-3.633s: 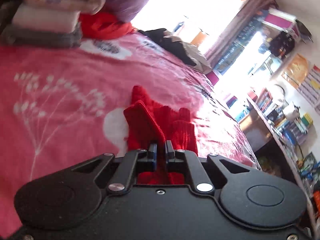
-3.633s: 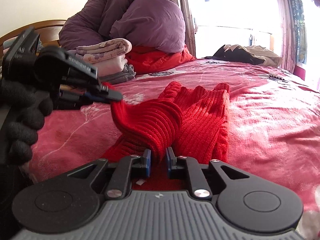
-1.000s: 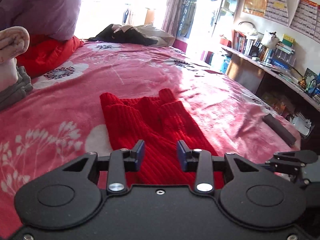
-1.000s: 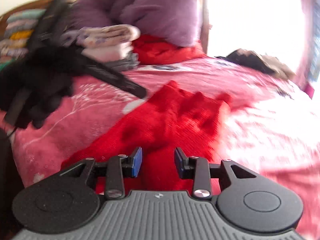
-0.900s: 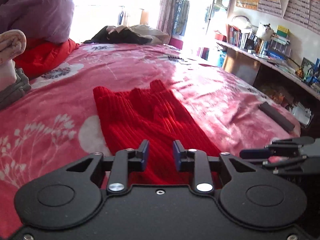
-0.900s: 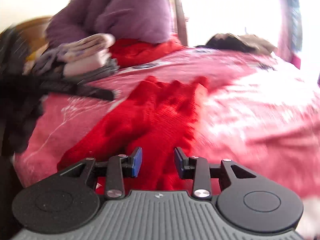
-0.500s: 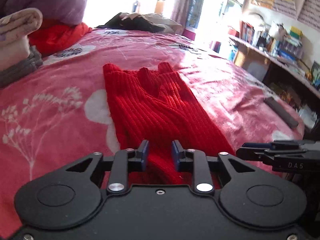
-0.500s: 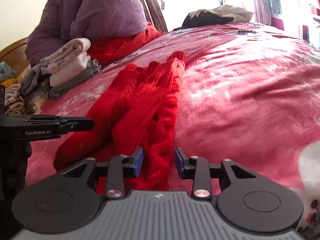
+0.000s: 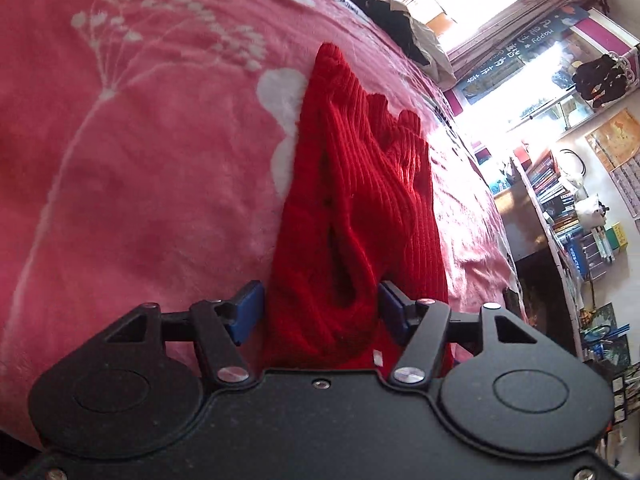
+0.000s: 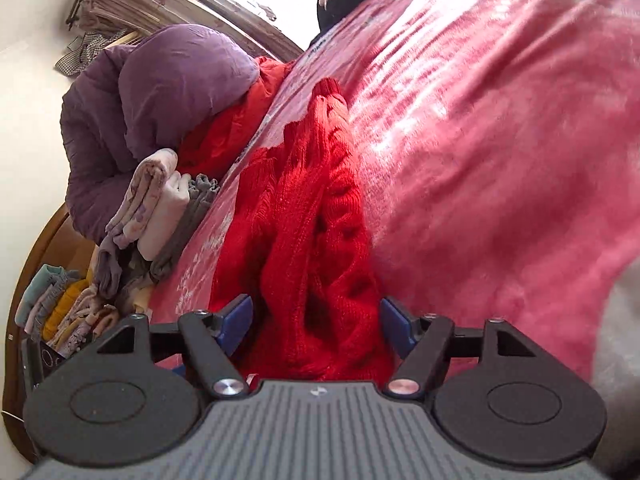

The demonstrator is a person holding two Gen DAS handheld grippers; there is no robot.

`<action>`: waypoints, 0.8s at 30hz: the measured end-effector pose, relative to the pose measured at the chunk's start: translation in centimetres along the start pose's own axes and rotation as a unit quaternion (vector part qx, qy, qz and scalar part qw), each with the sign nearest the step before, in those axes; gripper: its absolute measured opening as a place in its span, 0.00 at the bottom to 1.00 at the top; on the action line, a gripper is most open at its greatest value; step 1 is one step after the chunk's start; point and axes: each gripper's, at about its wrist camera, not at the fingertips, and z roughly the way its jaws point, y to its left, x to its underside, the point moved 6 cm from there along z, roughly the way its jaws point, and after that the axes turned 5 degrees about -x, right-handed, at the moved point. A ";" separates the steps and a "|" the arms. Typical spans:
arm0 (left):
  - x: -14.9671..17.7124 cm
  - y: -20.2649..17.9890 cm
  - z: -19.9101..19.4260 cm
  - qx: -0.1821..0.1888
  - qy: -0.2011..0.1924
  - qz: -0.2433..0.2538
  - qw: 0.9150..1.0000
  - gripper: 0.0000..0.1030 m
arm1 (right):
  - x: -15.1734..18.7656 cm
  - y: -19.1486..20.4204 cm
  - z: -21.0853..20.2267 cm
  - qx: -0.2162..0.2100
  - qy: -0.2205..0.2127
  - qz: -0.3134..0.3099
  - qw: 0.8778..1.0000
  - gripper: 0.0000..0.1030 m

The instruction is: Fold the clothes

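Observation:
A red ribbed knit sweater (image 9: 352, 200) lies folded lengthwise on the pink flowered bedspread (image 9: 140, 160), running away from me. In the left wrist view, my left gripper (image 9: 320, 312) is low at the sweater's near end, its jaws opening, and the bunched knit sits between the blue pads without being squeezed. The right wrist view shows the same sweater (image 10: 304, 208) from its other near corner. My right gripper (image 10: 316, 322) straddles that end, jaws also opening, with the cloth loose between the pads. Both views are rolled sideways.
A purple duvet (image 10: 160, 100) and an orange-red garment are heaped at the headboard. Beside them is a stack of folded clothes (image 10: 160, 200), with more folded items (image 10: 60, 304) lower down. Dark clothes (image 9: 392, 20) lie at the bed's far side. A cluttered bookshelf (image 9: 568, 200) lines the wall.
Both grippers have rolled sideways and sunk to the sweater's near end. Their jaws have gone from a narrow gap to wide apart. Neither view shows the other gripper any more.

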 end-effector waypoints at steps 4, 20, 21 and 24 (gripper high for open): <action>0.5 0.5 0.1 0.008 0.004 -0.027 1.000 0.58 | 0.5 -0.4 0.9 0.000 0.011 0.011 1.000 0.63; 0.9 2.7 0.2 0.037 0.010 -0.100 0.994 0.29 | 0.9 -1.4 1.0 -0.007 0.006 0.039 0.999 0.33; 0.8 2.6 0.1 0.034 0.008 -0.093 0.995 0.27 | 0.9 -1.5 1.0 -0.007 0.004 0.037 0.999 0.29; 0.5 1.6 -1.6 0.019 -0.006 -0.072 0.997 0.22 | 0.5 -0.9 0.1 -0.006 -0.005 0.022 1.000 0.22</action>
